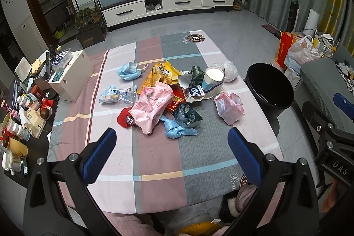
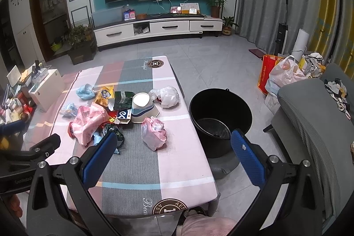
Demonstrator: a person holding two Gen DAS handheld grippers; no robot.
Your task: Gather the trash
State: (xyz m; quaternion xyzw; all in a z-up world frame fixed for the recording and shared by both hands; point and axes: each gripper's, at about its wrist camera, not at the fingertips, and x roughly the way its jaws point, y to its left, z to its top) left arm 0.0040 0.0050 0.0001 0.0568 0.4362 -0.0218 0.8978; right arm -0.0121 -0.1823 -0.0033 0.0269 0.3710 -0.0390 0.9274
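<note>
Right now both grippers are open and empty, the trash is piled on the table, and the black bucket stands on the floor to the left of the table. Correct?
Not quite. The black bucket stands on the floor to the right of the table, as the right wrist view shows. The rest holds: the left gripper and right gripper are open and empty, and the trash is piled on the table.

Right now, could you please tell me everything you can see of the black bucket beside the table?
The black bucket is round, seemingly plastic, and stands upright and open on the grey floor, close beside the table's right edge. A small lug for a handle shows on its far rim. Its inside looks almost bare, with a thin curved handle resting near the bottom; no trash shows inside. Neither gripper touches it.
</note>
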